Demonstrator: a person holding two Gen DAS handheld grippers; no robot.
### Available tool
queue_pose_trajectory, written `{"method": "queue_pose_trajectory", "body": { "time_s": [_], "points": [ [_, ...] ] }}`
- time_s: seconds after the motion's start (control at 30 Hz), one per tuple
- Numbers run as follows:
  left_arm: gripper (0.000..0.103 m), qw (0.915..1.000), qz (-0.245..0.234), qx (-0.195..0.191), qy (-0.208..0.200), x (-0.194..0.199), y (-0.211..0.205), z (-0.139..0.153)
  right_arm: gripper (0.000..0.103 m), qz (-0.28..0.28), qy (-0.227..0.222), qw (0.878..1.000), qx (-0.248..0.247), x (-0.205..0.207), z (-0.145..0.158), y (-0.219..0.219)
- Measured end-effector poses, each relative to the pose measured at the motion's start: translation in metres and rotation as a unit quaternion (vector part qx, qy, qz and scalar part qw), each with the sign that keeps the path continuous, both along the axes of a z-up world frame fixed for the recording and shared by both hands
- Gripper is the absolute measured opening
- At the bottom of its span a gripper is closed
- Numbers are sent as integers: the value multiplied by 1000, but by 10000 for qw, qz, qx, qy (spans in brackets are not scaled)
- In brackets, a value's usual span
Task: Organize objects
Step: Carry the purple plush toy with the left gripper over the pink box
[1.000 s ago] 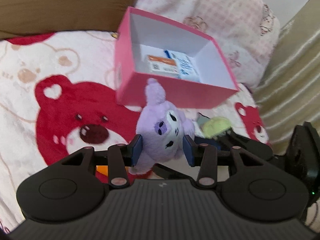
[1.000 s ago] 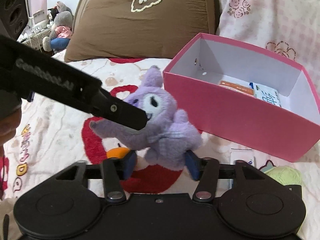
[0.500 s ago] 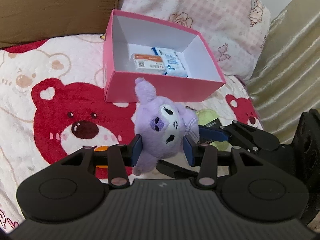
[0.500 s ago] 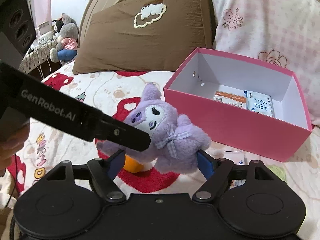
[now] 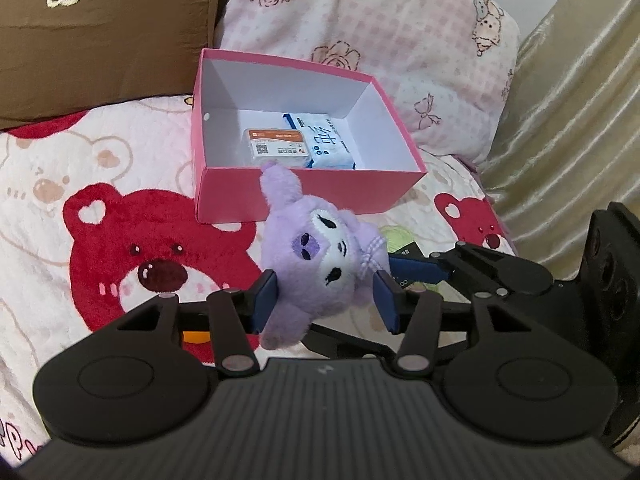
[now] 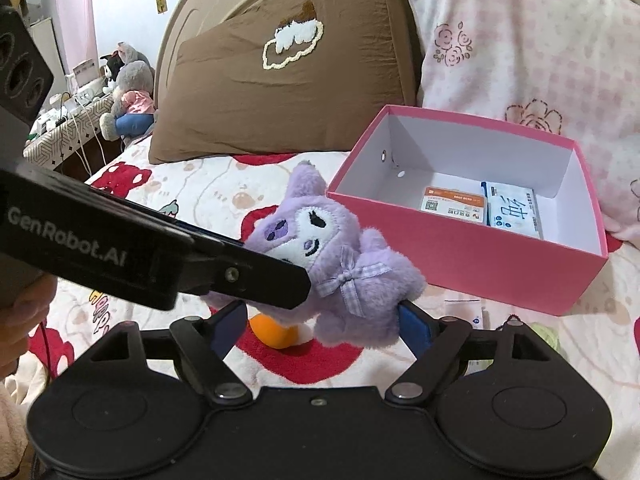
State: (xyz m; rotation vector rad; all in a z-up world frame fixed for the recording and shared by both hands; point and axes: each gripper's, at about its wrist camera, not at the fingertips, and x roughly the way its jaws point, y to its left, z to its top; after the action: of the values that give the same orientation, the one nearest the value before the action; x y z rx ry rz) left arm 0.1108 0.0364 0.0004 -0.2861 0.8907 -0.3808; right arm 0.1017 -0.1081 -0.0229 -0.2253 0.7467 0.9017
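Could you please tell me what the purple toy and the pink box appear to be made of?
Purple toy: soft plush fabric, judging by its fuzzy pile, stitched face and gingham ribbon bow. Pink box: probably matte cardboard, with thin, straight walls, crisp folded corners and a white inside.

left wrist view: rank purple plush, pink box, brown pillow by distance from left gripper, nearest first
1. purple plush: between the fingers of the left gripper, just ahead.
2. pink box: directly beyond the plush, on the bear-print blanket.
3. brown pillow: farthest, behind the box, upper left.
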Motion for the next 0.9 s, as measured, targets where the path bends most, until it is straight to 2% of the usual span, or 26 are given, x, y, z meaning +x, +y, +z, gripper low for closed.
{"method": "queue_pose_trajectory", "body": {
  "time_s": [0.2,0.47,0.67,0.9],
  "points": [
    [48,9998,-5,130,-136,-3,-5,3,88,4,-49,10000,24,-2,8,-3],
    [46,9997,38,215,-67,2,-12,2,92,-25,-154,9998,85,1,12,-6],
    [46,9992,54,345,-205,8,-16,15,92,-26,-298,9994,164,5,21,-4],
    [46,9994,139,300,-79,16,-13,28,93,93,-536,9984,169,6,35,-2]
  ]
}}
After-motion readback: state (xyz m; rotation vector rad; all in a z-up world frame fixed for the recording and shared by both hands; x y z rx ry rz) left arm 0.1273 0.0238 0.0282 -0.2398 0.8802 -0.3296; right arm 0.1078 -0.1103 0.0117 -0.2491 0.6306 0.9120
